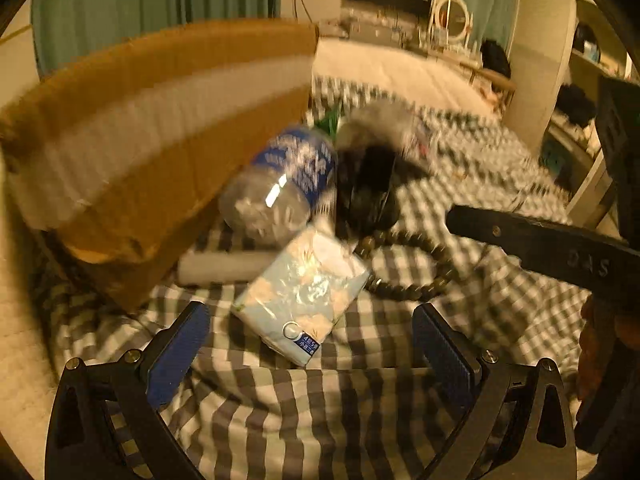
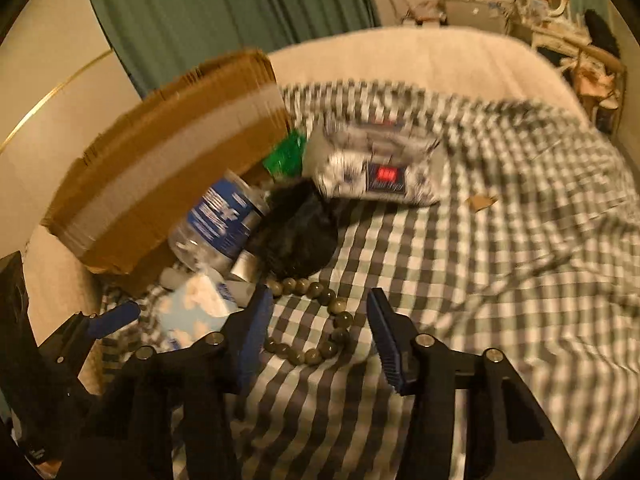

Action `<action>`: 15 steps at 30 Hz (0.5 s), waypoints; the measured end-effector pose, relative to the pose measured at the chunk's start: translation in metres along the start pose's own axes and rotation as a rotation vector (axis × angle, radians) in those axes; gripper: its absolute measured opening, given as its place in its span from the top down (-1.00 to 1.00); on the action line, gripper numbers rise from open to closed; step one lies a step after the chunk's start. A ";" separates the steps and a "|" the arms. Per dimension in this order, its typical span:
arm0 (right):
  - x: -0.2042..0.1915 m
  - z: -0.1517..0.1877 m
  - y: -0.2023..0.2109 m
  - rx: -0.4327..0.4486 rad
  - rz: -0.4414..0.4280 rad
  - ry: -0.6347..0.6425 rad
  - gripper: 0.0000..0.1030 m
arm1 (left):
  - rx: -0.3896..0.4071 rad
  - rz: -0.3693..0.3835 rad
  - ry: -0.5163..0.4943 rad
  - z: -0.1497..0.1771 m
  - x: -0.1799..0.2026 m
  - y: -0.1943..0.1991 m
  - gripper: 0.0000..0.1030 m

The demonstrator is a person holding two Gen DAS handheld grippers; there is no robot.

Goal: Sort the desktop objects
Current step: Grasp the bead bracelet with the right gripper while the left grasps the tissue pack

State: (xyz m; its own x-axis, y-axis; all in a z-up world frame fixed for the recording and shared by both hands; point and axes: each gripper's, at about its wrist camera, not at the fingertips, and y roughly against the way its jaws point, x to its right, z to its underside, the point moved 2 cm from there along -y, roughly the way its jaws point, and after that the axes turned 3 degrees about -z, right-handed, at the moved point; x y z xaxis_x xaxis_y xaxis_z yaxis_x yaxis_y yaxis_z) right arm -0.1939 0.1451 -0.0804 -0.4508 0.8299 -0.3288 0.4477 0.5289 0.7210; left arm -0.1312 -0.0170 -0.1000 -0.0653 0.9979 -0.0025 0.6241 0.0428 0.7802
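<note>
Hovering above a checked bedspread (image 1: 304,408), left tool (image 1: 311,344) spread wide and empty, blue pads (image 1: 180,344) flanking the near corner of a pale tissue pack (image 1: 304,292). Lying just behind the pack, a crumpled water bottle (image 1: 280,184) with a blue label, resting against a tilted cardboard box (image 1: 160,140). Beside the bottle, away from the box, a dark furry bundle (image 1: 368,184); blurred, so hard to identify. Curling from under the pack's far edge, a string of beads (image 1: 412,264). Between pack and box, a white tube (image 1: 224,266).

Seen from the right wrist: right tool (image 2: 320,332) also wide and empty, poised directly over the beads (image 2: 320,320), not touching them. Past the beads, the dark bundle (image 2: 296,228), bottle (image 2: 220,220) and box (image 2: 168,168); beyond the bundle, a patterned pouch (image 2: 380,164) with a red patch and something green (image 2: 286,156) against the box. Pack (image 2: 196,312) just beside the beads, toward the box. Left tool (image 2: 116,316) at the frame edge near the pack.
</note>
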 end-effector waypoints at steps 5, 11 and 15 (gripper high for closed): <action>0.013 0.010 -0.038 -0.078 0.002 -0.012 0.11 | -0.022 -0.063 -0.046 -0.003 -0.003 -0.017 -1.00; 0.013 0.015 -0.044 -0.094 -0.026 -0.009 0.78 | -0.072 -0.013 0.038 -0.008 -0.019 -0.032 -0.83; 0.009 0.019 -0.037 -0.095 0.025 0.028 0.79 | -0.098 0.002 -0.048 -0.005 -0.002 -0.029 0.01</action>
State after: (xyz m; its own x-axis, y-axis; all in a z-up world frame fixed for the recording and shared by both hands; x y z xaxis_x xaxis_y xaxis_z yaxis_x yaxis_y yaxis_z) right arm -0.1997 0.1364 -0.1215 -0.4624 0.8367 -0.2935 0.3848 0.4876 0.7837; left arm -0.1525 -0.0203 -0.1195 -0.0252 0.9992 -0.0296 0.5453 0.0386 0.8374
